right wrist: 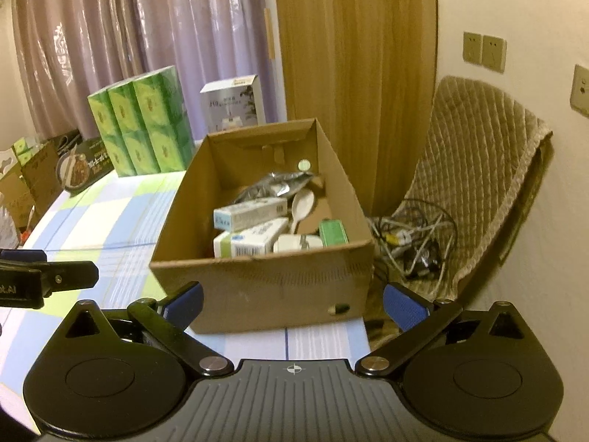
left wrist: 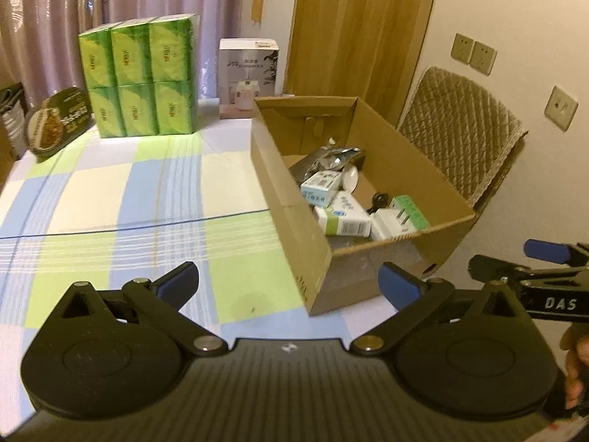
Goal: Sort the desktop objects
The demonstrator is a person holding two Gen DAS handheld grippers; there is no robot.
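Note:
An open cardboard box stands on the checked tablecloth at the table's right edge. Inside lie several items: white medicine cartons, a silver foil pouch, a white spoon, a white plug adapter and a green-topped piece. My left gripper hangs open over the cloth in front of the box's near left corner, nothing between its blue pads. My right gripper is open too, just before the box's near wall, empty.
A stack of green tissue packs and a white product box stand at the table's far side. A dark food package leans at the far left. A quilted chair with tangled cables stands right of the table.

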